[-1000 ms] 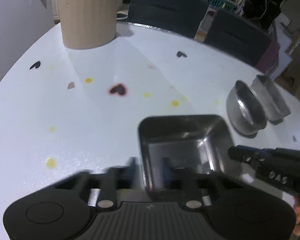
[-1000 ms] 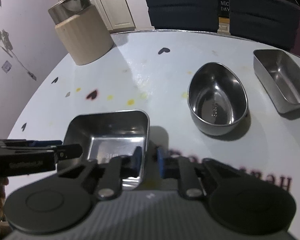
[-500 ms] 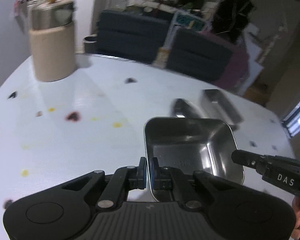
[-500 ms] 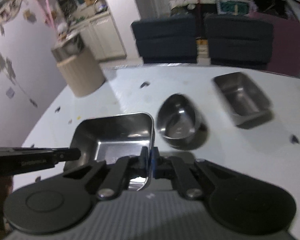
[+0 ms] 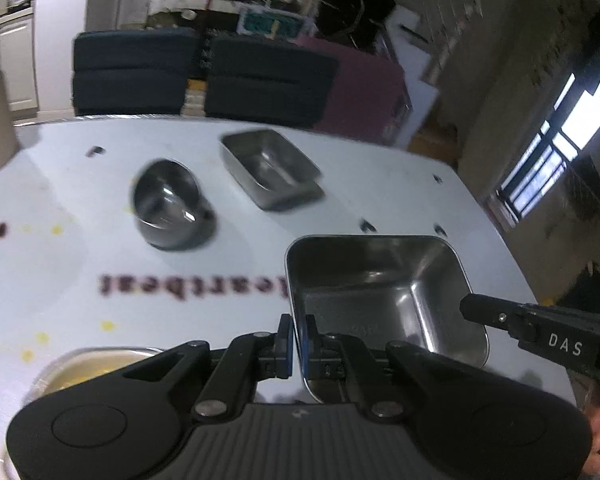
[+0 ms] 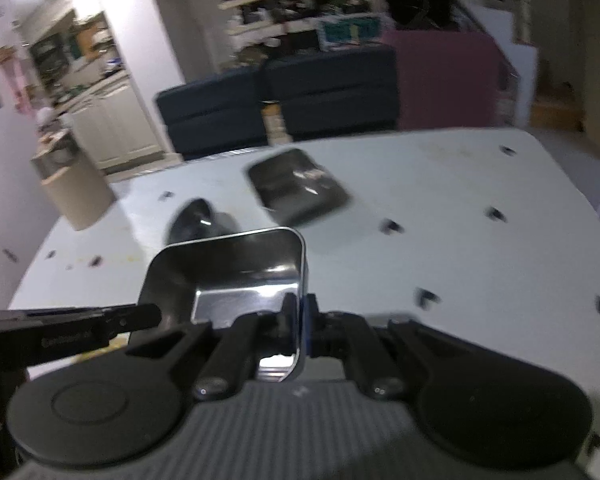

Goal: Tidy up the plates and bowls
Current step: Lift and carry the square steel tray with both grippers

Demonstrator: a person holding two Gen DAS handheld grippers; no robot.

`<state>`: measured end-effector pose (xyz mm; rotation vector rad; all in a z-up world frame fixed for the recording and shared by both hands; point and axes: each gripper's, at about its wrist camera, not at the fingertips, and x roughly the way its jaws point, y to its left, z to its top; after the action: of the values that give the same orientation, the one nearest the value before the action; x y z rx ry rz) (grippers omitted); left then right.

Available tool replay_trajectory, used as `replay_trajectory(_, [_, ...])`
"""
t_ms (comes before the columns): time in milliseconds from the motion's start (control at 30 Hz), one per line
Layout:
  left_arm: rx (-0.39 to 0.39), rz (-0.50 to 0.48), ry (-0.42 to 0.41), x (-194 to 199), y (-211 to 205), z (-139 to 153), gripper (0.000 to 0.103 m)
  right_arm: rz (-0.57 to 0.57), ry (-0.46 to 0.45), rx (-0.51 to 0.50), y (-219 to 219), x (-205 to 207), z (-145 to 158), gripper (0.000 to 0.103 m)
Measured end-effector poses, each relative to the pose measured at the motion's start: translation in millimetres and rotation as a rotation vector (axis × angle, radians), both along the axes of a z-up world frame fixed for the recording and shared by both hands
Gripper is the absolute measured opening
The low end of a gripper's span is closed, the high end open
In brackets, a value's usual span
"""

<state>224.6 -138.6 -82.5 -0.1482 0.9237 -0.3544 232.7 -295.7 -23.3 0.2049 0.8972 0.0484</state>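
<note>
A square steel tray (image 5: 384,300) (image 6: 228,276) hangs above the white table (image 5: 380,208) (image 6: 460,240), held from both sides. My left gripper (image 5: 298,340) is shut on its left wall. My right gripper (image 6: 300,320) is shut on its right wall and also shows in the left wrist view (image 5: 476,308). Farther off on the table stand a round steel bowl (image 5: 168,204) (image 6: 198,220) and a rectangular steel tray (image 5: 270,168) (image 6: 298,192). The right wrist view is blurred.
A glass dish with yellowish contents (image 5: 88,368) sits at the near left. A beige cylinder holder (image 6: 74,188) stands at the table's far left. Dark chairs (image 5: 204,76) line the far edge. Small heart stickers and red lettering (image 5: 188,284) mark the tabletop.
Both grippers closed on the square tray's walls, lifted it off the table and carried it to the right. The bowl and the rectangular tray now lie to its far left.
</note>
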Motion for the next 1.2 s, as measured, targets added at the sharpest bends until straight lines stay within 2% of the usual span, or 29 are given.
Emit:
replay_trajectory(133, [0.033, -0.019, 0.031, 0, -26, -14, 0.004, -0.053, 0.054, -0.021, -17, -10, -18, 0.005])
replay_trajectory(300, [0.076, -0.013, 0.071, 7, -44, -34, 0.004, -0.062, 0.134, -0.088, -19, -8, -41, 0.005])
replay_trajectory(433, [0.096, -0.011, 0.123, 14, -50, -51, 0.004, -0.065, 0.171, -0.113, -17, 4, -55, 0.005])
replay_trajectory(633, [0.116, -0.003, 0.138, 21, -54, -61, 0.004, -0.058, 0.231, -0.124, -23, 17, -75, 0.005])
replay_trajectory(800, [0.119, -0.005, 0.151, 26, -58, -67, 0.004, -0.039, 0.243, -0.148, -23, 25, -86, 0.005])
replay_trajectory(1200, [0.111, -0.045, 0.135, 26, -65, -69, 0.005, -0.033, 0.230, -0.169, -37, 22, -87, 0.005])
